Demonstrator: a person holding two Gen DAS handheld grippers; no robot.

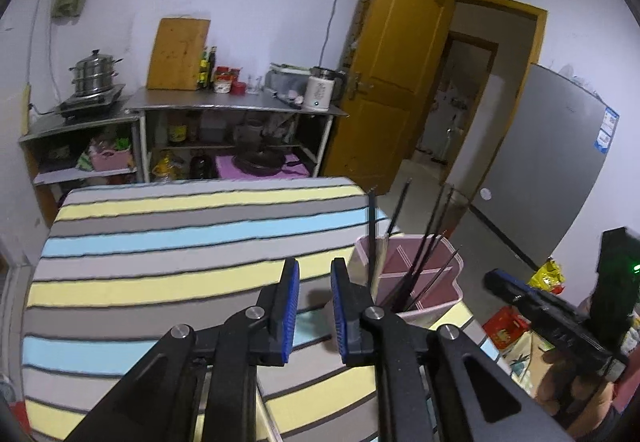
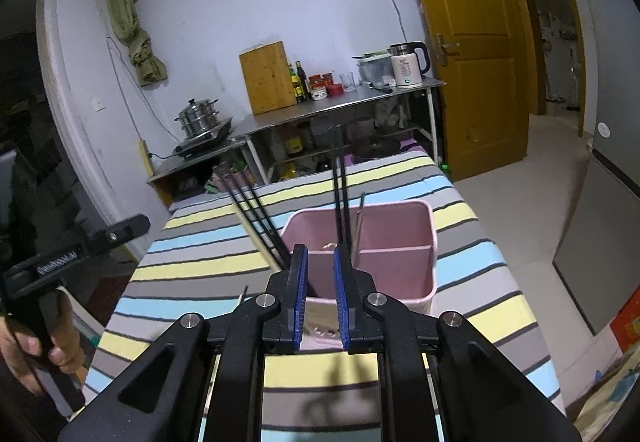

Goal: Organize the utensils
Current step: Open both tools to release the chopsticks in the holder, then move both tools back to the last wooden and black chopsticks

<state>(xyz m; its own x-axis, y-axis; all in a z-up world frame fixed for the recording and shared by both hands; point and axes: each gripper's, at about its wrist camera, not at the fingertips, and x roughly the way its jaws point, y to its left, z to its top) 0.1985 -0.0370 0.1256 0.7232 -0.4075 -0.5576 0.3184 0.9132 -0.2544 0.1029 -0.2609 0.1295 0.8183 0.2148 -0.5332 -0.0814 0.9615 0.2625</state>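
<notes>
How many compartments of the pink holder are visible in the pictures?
3 show in the pink holder: near left, near right, and one across the back. The left wrist view hints at further dividers, so more may be hidden.

We find a divided bin on the tabletop, chopsticks standing in it, shelves behind.

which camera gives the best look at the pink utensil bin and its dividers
The right wrist view: the pink bin sits near centre, its open top and inner divider visible past the right claw. The left wrist view shows it off to the right, partly behind the left claw and black chopsticks.
</notes>
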